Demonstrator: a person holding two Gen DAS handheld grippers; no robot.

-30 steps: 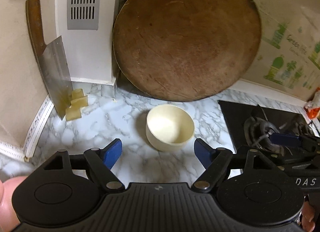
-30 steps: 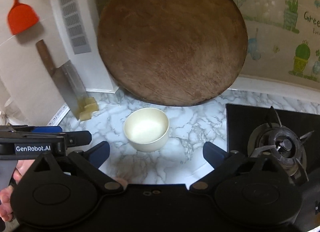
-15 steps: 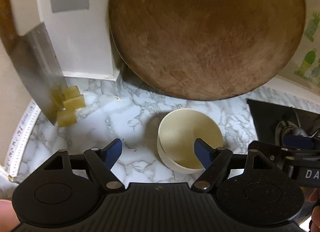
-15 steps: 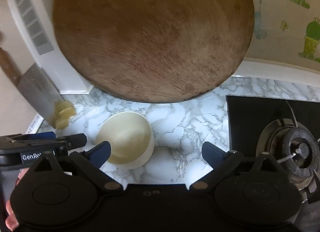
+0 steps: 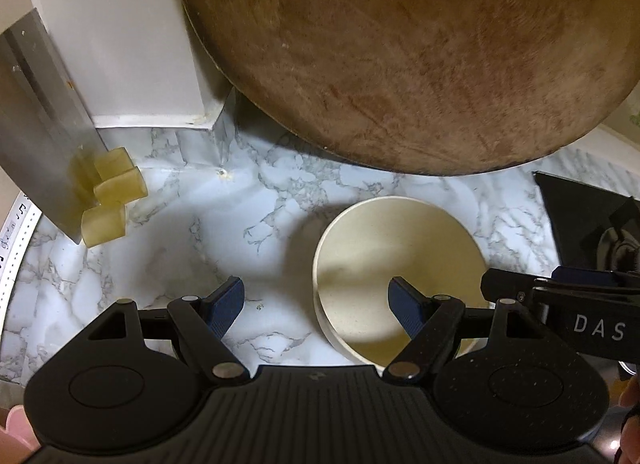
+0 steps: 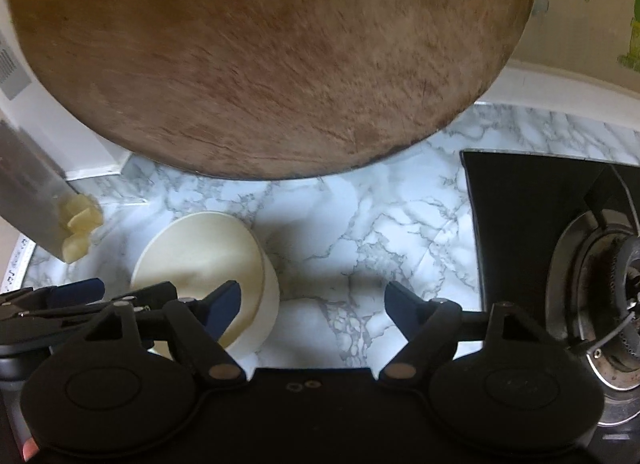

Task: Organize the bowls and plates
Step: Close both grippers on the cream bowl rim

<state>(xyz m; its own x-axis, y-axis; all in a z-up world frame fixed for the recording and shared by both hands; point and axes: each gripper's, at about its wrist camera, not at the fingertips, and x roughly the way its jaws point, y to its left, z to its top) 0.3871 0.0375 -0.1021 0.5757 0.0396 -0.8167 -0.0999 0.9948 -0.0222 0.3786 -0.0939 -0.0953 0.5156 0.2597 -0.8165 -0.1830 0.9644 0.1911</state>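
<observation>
A cream bowl (image 5: 400, 264) stands upright on the marble counter (image 5: 200, 232). My left gripper (image 5: 316, 304) is open, its right blue finger over the bowl's inside and its left finger outside the bowl's left wall. In the right wrist view the bowl (image 6: 204, 260) sits at lower left. My right gripper (image 6: 312, 308) is open, its left finger over the bowl's right rim and its right finger over bare counter. The left gripper's body (image 6: 80, 304) shows beside the bowl.
A large round wooden board (image 5: 400, 51) leans on the back wall just behind the bowl. A cleaver (image 5: 40, 123) and yellowish blocks (image 5: 112, 195) stand at the left. A black gas hob (image 6: 560, 244) with burner lies to the right.
Both grippers have moved forward and down toward the bowl, which now sits between them at their fingertips. The bowl has not moved. Both stay open.
</observation>
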